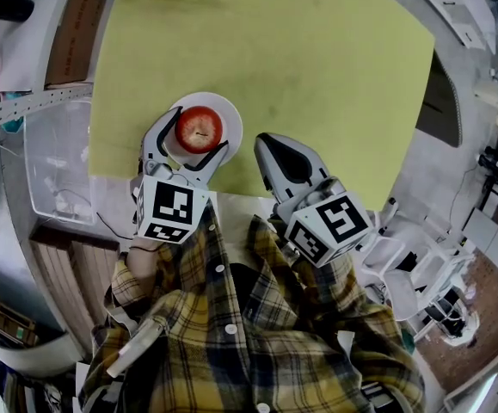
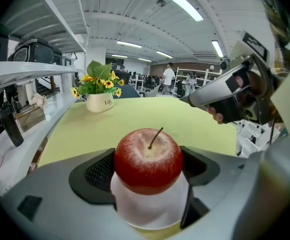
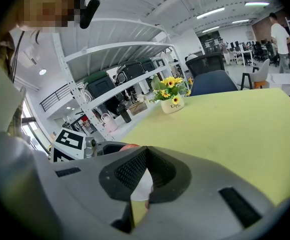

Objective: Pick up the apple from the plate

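Note:
A red apple [image 1: 199, 128] stands stem-up on a small white plate [image 1: 229, 116] near the front edge of the yellow-green table [image 1: 317, 67]. My left gripper [image 1: 195, 136] straddles it, one finger on each side. In the left gripper view the apple [image 2: 148, 159] fills the gap and both dark pads [image 2: 97, 173] touch its sides, while it still rests on the plate [image 2: 150, 206]. My right gripper [image 1: 265, 145] hovers just right of the plate, shut and empty. In its own view the right gripper [image 3: 145, 156] has its pads together, with a sliver of plate [image 3: 142, 186] behind.
A cream pot of yellow flowers [image 2: 100, 102] stands at the table's far end, also seen as the flower pot [image 3: 174, 104]. Shelving with gear [image 1: 25, 93] and a clear bin [image 1: 55, 166] lie to the left. White equipment [image 1: 421, 274] is at the right.

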The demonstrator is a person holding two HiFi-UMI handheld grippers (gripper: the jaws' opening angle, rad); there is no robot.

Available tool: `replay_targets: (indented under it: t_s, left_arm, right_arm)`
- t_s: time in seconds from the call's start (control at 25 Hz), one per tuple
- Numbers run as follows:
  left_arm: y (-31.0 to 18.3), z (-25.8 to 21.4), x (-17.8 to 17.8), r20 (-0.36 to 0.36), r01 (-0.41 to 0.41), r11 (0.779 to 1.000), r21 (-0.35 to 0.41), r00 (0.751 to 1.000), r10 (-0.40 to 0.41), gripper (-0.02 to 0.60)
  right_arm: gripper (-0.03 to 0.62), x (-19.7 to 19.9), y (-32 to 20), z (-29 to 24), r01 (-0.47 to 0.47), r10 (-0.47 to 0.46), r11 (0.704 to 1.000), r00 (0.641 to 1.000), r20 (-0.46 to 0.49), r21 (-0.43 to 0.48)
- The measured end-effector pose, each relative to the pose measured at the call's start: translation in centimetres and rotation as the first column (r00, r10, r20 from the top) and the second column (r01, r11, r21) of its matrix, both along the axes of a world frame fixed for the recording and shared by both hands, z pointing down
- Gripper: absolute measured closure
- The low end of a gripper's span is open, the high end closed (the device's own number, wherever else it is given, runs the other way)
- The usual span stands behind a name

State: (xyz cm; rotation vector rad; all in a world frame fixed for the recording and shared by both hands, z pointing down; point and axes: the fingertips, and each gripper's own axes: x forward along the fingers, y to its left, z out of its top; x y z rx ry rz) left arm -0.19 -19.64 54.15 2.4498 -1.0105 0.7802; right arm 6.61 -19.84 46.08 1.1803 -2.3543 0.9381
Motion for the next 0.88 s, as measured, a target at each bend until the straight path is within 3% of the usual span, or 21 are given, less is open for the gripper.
replay_targets:
  t_s: [0.28,0.88]
  left_arm:
    - [-1.0,-2.7,-0.2,-0.011,0.005,1.0,0.01,1.0,-0.005,0.166]
    - [-0.6,-11.4,1.1,-0.022,-0.073,0.995,0.063,0.997,0.074,0.166]
  right_arm:
    - [0.597,-0.3,-0.9,-2.5,0.008,-0.009,0.998,1.0,0.011,0.058]
    - [0.597,0.5,-2.0,-10.9,-0.012,0.003,0.974,0.999,0.042,0.225]
